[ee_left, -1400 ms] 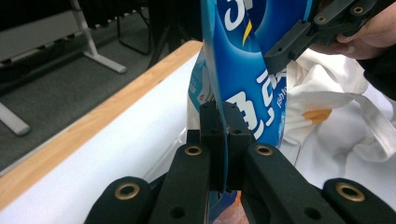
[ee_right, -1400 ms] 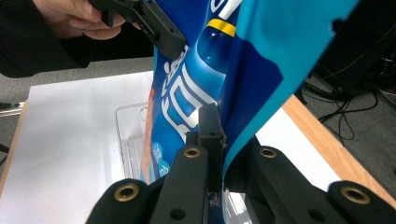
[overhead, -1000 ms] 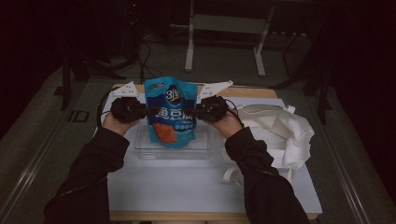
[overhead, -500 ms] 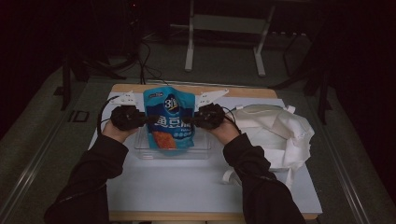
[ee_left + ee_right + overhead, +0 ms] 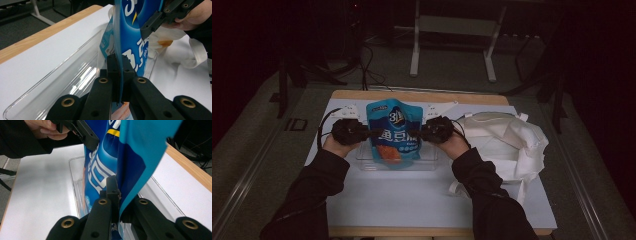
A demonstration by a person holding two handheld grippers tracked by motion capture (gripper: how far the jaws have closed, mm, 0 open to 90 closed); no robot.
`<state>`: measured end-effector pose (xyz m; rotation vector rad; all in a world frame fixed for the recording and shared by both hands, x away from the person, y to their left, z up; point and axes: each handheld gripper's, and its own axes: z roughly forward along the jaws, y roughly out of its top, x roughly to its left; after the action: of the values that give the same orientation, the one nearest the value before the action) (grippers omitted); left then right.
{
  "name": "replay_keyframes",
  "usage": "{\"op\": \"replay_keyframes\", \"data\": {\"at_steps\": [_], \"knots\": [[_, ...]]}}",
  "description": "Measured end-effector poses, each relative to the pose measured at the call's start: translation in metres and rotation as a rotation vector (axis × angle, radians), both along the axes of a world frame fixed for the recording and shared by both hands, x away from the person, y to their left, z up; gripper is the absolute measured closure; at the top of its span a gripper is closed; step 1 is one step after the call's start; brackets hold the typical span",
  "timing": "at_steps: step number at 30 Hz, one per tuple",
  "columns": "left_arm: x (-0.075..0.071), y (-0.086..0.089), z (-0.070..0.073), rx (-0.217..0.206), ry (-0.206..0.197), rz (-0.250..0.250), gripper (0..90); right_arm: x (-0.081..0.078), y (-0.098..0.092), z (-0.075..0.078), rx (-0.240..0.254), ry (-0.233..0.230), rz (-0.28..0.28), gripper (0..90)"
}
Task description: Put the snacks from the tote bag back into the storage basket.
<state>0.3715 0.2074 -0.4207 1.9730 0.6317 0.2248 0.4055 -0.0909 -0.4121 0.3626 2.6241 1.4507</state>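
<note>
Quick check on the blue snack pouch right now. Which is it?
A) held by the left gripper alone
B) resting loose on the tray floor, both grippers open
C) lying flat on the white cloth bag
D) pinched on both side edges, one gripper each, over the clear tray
D: the left gripper and the right gripper each clamp a side edge of the blue snack pouch, which hangs upright over the clear plastic tray; each gripper view shows its jaws shut on the pouch.

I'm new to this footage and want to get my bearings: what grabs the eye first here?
A bright blue snack pouch stands out at the table's middle, pinched on its two side edges by the left gripper and right gripper, just above a clear plastic tray. To the right lies a crumpled white cloth bag.
</note>
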Motion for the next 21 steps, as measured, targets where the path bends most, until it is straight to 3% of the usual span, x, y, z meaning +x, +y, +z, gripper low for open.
{"op": "replay_keyframes", "data": {"at_steps": [15, 18, 21], "knots": [[-0.017, 0.001, -0.004, -0.018, -0.022, 0.016, 87.0, -0.002, -0.003, 0.001, 0.001, -0.003, 0.015, 82.3], [-0.018, 0.000, -0.003, -0.020, -0.019, 0.021, 83.0, -0.002, -0.004, 0.002, 0.015, -0.005, 0.009, 78.1], [-0.019, 0.000, -0.003, -0.022, -0.017, 0.042, 71.7, -0.002, -0.007, 0.005, 0.049, 0.009, 0.002, 67.3]]}}
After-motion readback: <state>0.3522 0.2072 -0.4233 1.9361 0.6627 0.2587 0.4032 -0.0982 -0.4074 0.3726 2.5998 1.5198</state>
